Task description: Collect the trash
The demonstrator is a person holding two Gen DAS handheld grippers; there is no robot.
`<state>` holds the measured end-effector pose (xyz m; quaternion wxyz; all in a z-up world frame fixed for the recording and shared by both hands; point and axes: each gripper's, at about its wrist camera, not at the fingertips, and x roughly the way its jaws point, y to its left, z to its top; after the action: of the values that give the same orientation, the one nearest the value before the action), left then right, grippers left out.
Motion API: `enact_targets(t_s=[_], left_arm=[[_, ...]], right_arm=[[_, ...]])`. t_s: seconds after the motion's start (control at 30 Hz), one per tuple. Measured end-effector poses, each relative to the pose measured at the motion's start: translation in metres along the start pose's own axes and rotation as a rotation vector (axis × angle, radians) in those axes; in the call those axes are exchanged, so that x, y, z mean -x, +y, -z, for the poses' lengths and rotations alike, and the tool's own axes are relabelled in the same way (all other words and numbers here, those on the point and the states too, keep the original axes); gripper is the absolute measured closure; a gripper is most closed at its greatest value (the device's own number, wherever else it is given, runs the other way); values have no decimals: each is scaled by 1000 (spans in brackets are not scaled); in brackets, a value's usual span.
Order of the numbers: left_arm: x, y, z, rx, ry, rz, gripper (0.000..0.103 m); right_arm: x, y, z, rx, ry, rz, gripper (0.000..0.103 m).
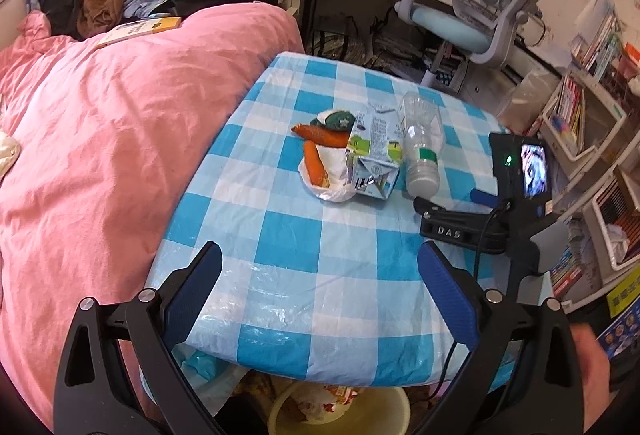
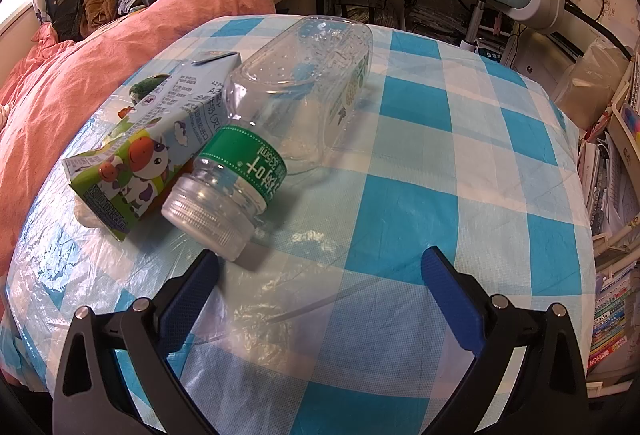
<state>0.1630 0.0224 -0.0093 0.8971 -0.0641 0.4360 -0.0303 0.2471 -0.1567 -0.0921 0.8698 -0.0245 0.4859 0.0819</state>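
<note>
An empty clear plastic bottle (image 1: pixel 421 139) (image 2: pixel 280 107) with a green label lies on its side on the blue-checked table (image 1: pixel 304 235). Against its left rests a milk carton (image 1: pixel 374 155) (image 2: pixel 148 151) printed with a cow. Further left, a white plastic bag (image 1: pixel 332 171) holds orange carrot-like scraps (image 1: pixel 314 165) and a green wrapper (image 1: pixel 338 119). My left gripper (image 1: pixel 320 259) hovers open over the table's near edge, well short of the trash. My right gripper (image 2: pixel 320 263) is open too, its left finger just under the bottle's cap; its body (image 1: pixel 516 195) shows in the left wrist view.
A pink duvet (image 1: pixel 100 123) covers the bed left of the table, with clothes piled at its head. A yellow bin (image 1: pixel 340 411) with rubbish sits under the table's near edge. A blue-grey desk chair (image 1: pixel 480 7) and bookshelves (image 1: pixel 584 123) stand behind and right.
</note>
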Motion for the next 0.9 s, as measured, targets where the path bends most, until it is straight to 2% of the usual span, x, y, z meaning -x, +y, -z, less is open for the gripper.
enact_targets(t_s=[0.43, 0.6, 0.77, 0.9], left_arm=[[-9, -9, 3, -49, 20, -18, 8], [-14, -7, -1, -48, 24, -49, 8], [-25, -11, -8, -93, 40, -76, 8], [-34, 1, -17, -60, 62, -59, 8]], right_arm=[[-1, 0, -1, 0, 0, -1, 6], [-1, 0, -1, 0, 0, -1, 6], [-1, 0, -1, 0, 0, -1, 6], [-1, 0, -1, -4, 1, -1, 6]])
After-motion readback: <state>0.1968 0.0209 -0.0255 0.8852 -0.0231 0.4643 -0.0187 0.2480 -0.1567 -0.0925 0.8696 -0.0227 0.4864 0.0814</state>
